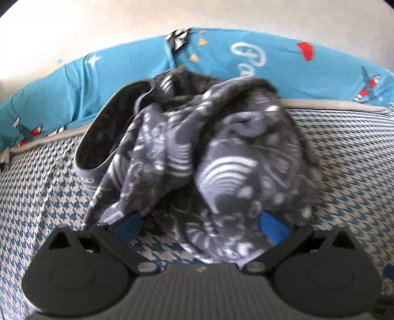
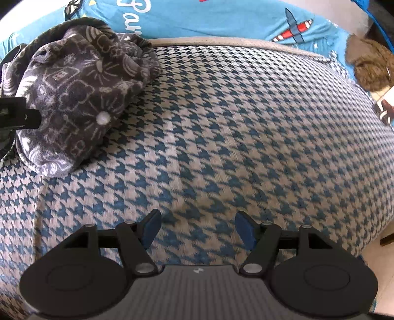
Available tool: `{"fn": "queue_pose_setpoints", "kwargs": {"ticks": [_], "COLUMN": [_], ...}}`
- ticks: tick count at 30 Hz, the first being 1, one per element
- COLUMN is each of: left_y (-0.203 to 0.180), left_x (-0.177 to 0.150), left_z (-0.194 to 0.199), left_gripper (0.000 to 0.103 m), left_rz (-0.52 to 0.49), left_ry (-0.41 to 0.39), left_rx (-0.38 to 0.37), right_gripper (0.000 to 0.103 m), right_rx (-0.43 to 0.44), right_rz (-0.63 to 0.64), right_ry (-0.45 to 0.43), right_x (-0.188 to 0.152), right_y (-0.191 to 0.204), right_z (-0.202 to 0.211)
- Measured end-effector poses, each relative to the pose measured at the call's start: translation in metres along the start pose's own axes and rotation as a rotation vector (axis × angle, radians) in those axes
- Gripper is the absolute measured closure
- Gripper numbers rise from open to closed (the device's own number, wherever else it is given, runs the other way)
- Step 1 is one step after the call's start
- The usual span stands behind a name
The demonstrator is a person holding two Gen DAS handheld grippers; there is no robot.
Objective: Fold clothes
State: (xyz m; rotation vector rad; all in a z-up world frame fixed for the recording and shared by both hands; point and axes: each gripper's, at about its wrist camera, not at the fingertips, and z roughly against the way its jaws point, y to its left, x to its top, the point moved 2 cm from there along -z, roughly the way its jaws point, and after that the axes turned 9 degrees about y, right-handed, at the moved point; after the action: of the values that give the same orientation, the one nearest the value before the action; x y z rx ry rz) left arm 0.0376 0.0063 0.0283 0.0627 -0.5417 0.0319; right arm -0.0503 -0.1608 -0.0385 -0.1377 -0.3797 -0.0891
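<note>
A dark grey fleece garment with a pale cartoon print lies bunched in a heap on the houndstooth bed cover; its grey-edged opening gapes at the left. My left gripper has its jaws wide apart, and the near folds of the heap lie between and over the blue pads. The picture is blurred there. In the right wrist view the same garment sits far left, with a black finger of the left gripper against it. My right gripper is open and empty above bare cover, well right of the garment.
A bright blue quilt with aeroplane prints runs along the far side of the bed, against a pale wall. A brown fluffy thing lies at the far right corner. The bed's right edge drops to pale floor.
</note>
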Motion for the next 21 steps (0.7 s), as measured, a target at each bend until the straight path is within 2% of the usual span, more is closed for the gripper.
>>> {"fn": "queue_pose_setpoints", "kwargs": {"ticks": [3, 10, 15, 17, 21], "left_y": [0.008, 0.016, 0.035, 0.047, 0.066], "left_x": [0.005, 0.017, 0.03, 0.032, 0.032], "left_z": [-0.006, -0.013, -0.009, -0.002, 0.0], "left_gripper": [0.0, 0.0, 0.0, 0.0, 0.0], "left_rz": [0.039, 0.046, 0.11, 0.151, 0.202], "left_ry": [0.025, 0.044, 0.018, -0.01, -0.036], "left_rx": [-0.042, -0.056, -0.102, -0.131, -0.138], "right_gripper": [0.038, 0.038, 0.038, 0.038, 0.038], "right_rx": [-0.002, -0.007, 0.037, 0.099, 0.233], "right_rz": [0.026, 0.09, 0.086, 0.071, 0.051], "right_ry": [-0.019, -0.017, -0.091, -0.115, -0.151], "right_x": [0.011, 0.036, 0.062, 0.07, 0.078], "right_y": [0.009, 0.032, 0.034, 0.03, 0.025], "right_z": [0.003, -0.004, 0.002, 0.005, 0.012]}}
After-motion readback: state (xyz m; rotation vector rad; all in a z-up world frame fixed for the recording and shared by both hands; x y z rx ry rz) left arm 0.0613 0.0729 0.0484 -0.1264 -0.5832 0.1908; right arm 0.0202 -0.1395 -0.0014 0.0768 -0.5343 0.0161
